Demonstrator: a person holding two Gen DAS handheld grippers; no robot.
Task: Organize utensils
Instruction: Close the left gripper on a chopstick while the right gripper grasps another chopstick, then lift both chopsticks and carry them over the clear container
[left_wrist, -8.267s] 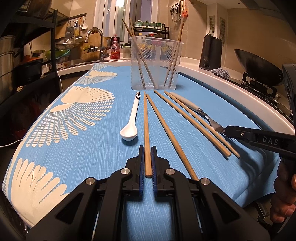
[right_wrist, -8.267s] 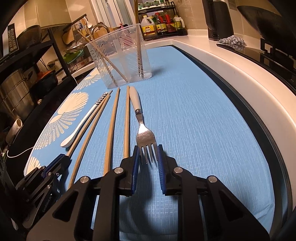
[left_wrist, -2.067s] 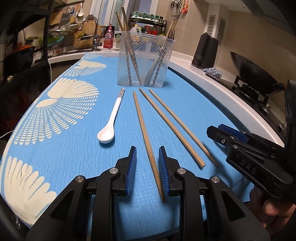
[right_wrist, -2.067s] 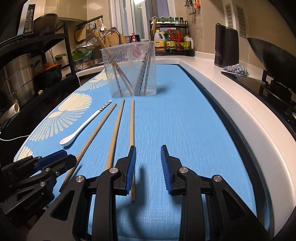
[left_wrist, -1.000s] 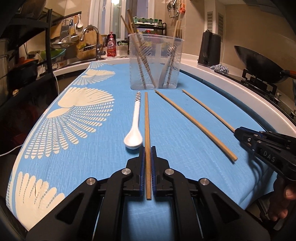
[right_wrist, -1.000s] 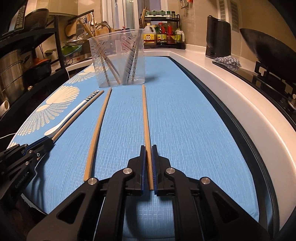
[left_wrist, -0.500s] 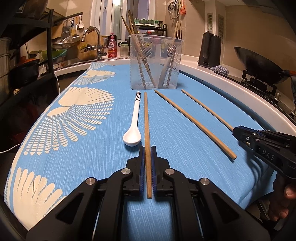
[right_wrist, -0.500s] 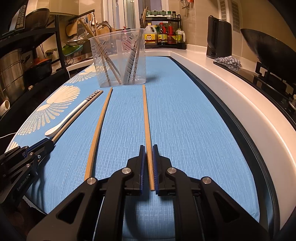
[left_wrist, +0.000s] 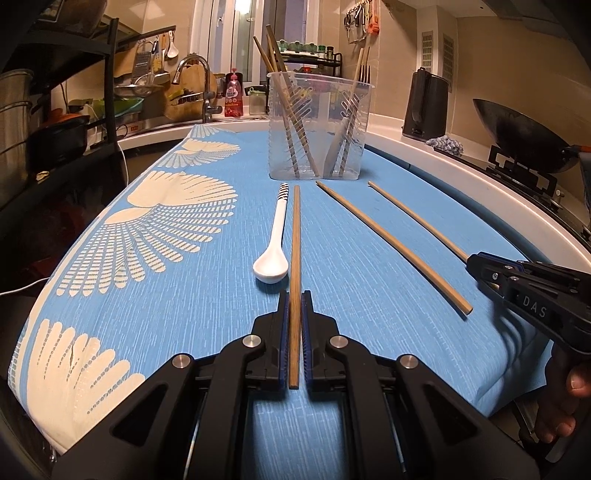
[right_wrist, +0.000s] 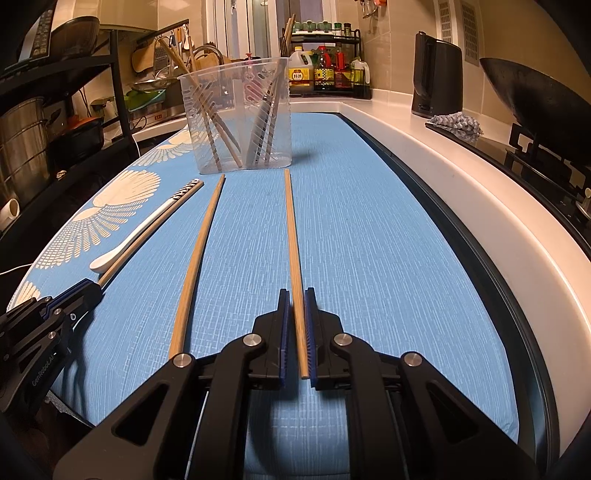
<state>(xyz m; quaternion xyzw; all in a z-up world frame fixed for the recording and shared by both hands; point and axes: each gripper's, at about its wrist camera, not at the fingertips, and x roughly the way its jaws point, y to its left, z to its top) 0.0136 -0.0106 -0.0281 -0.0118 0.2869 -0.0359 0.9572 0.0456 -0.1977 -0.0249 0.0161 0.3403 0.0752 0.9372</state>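
Chopstick (left_wrist: 294, 258) near end between left gripper (left_wrist: 294, 325) fingers, contact unclear

Warm, dim kitchen. Beige tiled wall (left_wrist: 517, 74), window (left_wrist: 243, 44) at the back, pale counter (right_wrist: 461, 177) under a blue cloth (right_wrist: 369, 240). Black shelving (left_wrist: 74, 92) on the left, faucet (left_wrist: 192, 74) behind, wok (left_wrist: 524, 136) on the stove (right_wrist: 535, 162), black kettle (right_wrist: 437, 77).

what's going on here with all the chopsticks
A person is sorting utensils into the clear plastic cup. The left tongs are shut on the chopstick beside the white spoon, the right tongs on the rightmost chopstick. Both still lie on the blue cloth; a third chopstick lies untouched between them.
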